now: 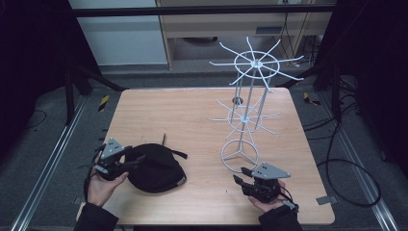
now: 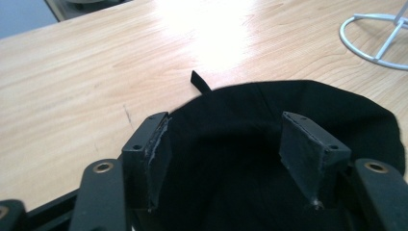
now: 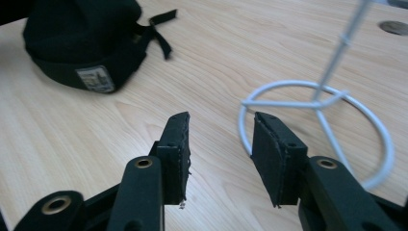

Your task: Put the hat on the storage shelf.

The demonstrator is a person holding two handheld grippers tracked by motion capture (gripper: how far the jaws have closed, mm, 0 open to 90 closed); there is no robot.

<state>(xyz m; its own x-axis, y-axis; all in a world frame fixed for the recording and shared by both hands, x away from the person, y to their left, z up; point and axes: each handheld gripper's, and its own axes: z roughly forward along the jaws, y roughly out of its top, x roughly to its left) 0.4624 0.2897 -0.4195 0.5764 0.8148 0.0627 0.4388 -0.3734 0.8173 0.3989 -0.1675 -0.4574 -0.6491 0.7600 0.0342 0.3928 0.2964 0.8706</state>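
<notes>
The soft black cap (image 1: 155, 168) lies near the table's (image 1: 192, 120) front left, and the left gripper (image 2: 231, 144), fingers spread and empty, straddles its crown. Limp cloth may bunch or slip from a shallow pinch. The right gripper (image 3: 219, 144), also released, hovers just beside the thin white wire rack's (image 1: 248, 106) ring base; a nudge could tip it.

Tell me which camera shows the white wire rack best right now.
The high view: the whole rack stands upright there, from base ring to both tiers of spokes. The right gripper view catches just its base ring and lower pole. The left gripper view shows a corner of the base ring.
</notes>
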